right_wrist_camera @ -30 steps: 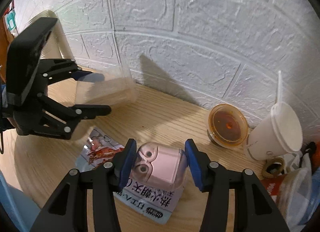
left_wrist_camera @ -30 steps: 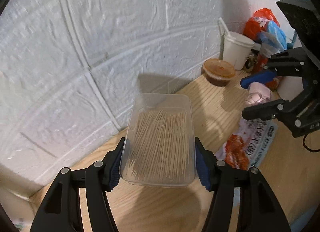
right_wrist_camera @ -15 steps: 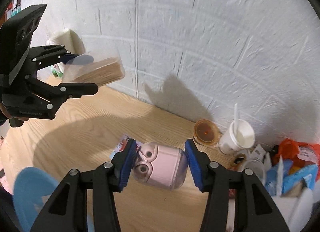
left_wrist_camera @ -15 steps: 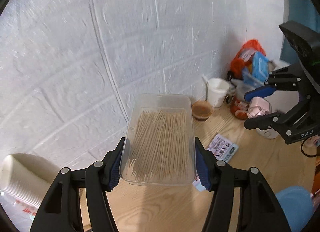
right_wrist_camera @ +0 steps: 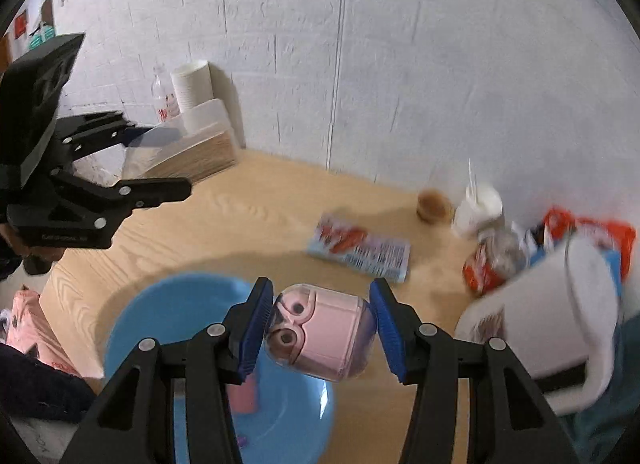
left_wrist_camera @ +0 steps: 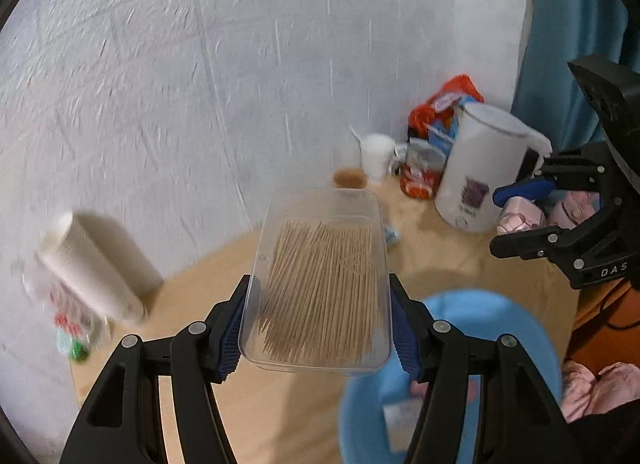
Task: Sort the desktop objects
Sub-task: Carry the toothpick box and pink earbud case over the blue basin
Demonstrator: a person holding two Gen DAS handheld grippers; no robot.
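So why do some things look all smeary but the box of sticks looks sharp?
Left wrist view: the toothpick box rides with the camera, so it stays crisp, while the cup stack and blue bowl smear. Right wrist view: the pink toy is sharp; the white jug and packet are blurred.

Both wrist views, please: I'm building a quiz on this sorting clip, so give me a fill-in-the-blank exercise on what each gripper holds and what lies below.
1. The left gripper is shut on a clear box full of ____.
2. The pink container is clamped in the ____ gripper.
3. Under both grippers sits a basin coloured ____.
4. The printed packet lies flat on the ____ desk.

Missing words: toothpicks; right; blue; wooden
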